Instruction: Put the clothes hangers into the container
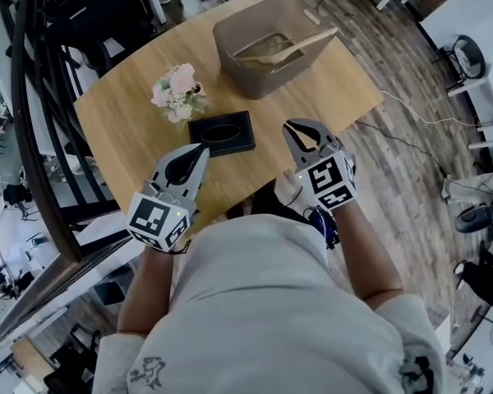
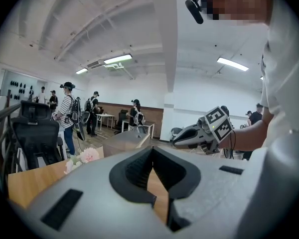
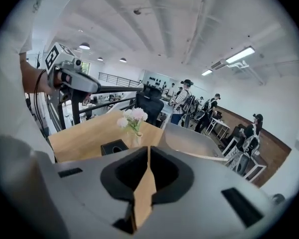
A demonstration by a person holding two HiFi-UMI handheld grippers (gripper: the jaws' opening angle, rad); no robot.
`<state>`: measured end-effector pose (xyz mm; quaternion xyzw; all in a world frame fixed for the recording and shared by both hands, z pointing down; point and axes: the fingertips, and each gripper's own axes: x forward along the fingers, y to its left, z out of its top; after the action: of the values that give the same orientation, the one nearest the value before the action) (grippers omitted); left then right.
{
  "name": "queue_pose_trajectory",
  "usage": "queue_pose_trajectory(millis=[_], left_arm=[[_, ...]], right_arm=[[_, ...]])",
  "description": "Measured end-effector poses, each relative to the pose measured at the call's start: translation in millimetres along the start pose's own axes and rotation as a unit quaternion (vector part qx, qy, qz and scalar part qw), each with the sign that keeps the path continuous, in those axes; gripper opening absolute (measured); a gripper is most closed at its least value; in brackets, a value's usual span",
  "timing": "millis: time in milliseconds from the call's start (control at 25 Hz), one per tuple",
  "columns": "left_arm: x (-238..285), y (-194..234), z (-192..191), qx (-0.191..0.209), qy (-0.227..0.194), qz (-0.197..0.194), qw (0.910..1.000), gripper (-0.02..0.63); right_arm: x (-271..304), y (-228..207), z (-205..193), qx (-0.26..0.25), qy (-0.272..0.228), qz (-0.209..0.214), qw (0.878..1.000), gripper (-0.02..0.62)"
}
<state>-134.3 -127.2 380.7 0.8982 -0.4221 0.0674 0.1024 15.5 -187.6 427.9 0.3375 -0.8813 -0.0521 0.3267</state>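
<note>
Desk: left claw and right claw, both closed and empty, at near edge; flowers and black tissue box just beyond; grey container at far end, one wooden hanger lying slantwise inside, one end on its right rim.
</note>
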Motion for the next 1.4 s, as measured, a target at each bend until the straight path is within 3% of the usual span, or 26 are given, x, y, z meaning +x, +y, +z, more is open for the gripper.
queue_pose_trajectory(millis=[160,440,800,1400], left_arm=[[-8,-9,-4,-0.002,0.0,-0.009,1.0,0.006],[-13,-29,-10,0.002,0.005,-0.014,0.9999,0.008],[10,-79,1,0.013,0.005,-0.011,0.9998,0.006],[38,-189,-1,0.011,0.006,0.049,0.9987,0.006]], right_arm=[[-21,15,3,0.04,-0.03,-0.003,0.999,0.006],[-52,25,-2,0.036,-0.037,-0.001,0.999,0.006],[-97,3,-21,0.032,-0.052,0.001,0.998,0.006],[-186,-20,-90,0.042,-0.104,0.058,0.992,0.006]])
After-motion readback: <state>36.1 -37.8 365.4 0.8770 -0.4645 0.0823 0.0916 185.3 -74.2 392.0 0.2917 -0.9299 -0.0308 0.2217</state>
